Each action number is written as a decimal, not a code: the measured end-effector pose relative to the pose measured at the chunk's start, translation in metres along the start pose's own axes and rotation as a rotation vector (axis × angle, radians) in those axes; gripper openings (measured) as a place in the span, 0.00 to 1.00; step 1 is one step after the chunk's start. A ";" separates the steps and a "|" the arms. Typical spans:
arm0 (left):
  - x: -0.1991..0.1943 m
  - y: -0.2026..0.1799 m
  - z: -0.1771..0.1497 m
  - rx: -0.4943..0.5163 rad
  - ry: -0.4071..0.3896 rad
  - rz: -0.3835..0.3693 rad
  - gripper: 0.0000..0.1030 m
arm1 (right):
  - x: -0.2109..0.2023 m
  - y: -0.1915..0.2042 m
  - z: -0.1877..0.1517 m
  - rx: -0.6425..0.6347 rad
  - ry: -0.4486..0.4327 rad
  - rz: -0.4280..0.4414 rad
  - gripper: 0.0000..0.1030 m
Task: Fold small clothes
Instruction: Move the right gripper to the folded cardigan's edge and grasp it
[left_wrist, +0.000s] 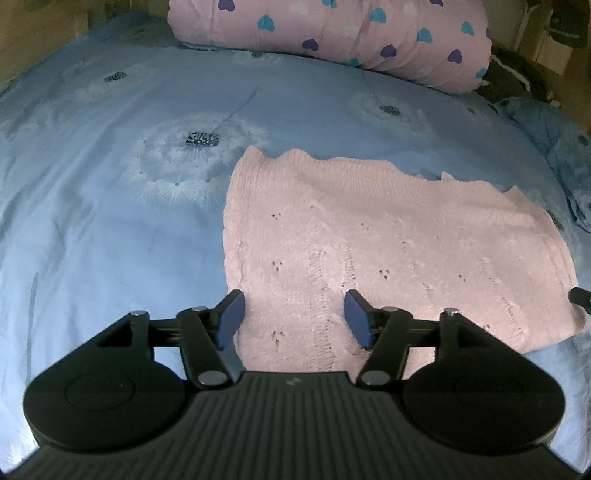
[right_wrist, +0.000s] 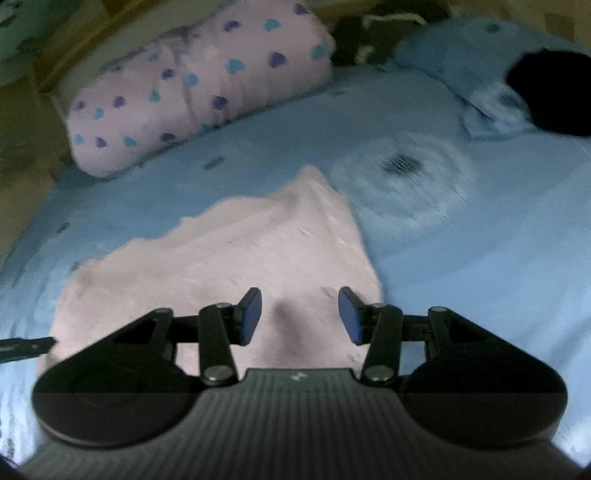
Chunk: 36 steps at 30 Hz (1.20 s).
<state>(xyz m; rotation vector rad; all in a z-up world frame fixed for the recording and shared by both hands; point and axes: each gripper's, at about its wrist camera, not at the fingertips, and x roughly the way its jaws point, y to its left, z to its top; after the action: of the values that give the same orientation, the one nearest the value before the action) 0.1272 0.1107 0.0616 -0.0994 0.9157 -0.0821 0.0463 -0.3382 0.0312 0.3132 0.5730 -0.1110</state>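
Note:
A pale pink knitted garment (left_wrist: 369, 251) lies flat on the blue bed sheet (left_wrist: 110, 221), folded into a rough rectangle with a wavy far edge. My left gripper (left_wrist: 295, 319) hovers over its near left part, jaws open, with only the flat knit under the blue pads. In the blurred right wrist view the same garment (right_wrist: 240, 258) fills the middle, and my right gripper (right_wrist: 300, 315) stands open above its near right part with nothing gripped. A dark tip of the other gripper shows at each view's edge.
A pink rolled quilt with heart print (left_wrist: 332, 33) lies along the far side of the bed. A blue pillow (right_wrist: 461, 62) with a black object (right_wrist: 554, 92) on it sits at the far right. Wooden boards rise behind the bed.

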 end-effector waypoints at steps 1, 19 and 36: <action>0.001 0.002 0.000 -0.001 0.002 -0.002 0.66 | 0.004 -0.002 -0.002 0.003 -0.001 -0.026 0.46; -0.014 0.036 -0.005 -0.081 0.021 0.019 0.69 | -0.023 -0.005 -0.039 0.374 -0.009 0.037 0.67; -0.003 0.049 -0.006 -0.117 0.067 0.025 0.69 | 0.027 0.011 -0.041 0.419 -0.168 0.022 0.73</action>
<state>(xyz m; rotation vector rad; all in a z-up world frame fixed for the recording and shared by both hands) 0.1216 0.1593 0.0543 -0.1950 0.9887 -0.0089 0.0499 -0.3146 -0.0131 0.7101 0.3753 -0.2352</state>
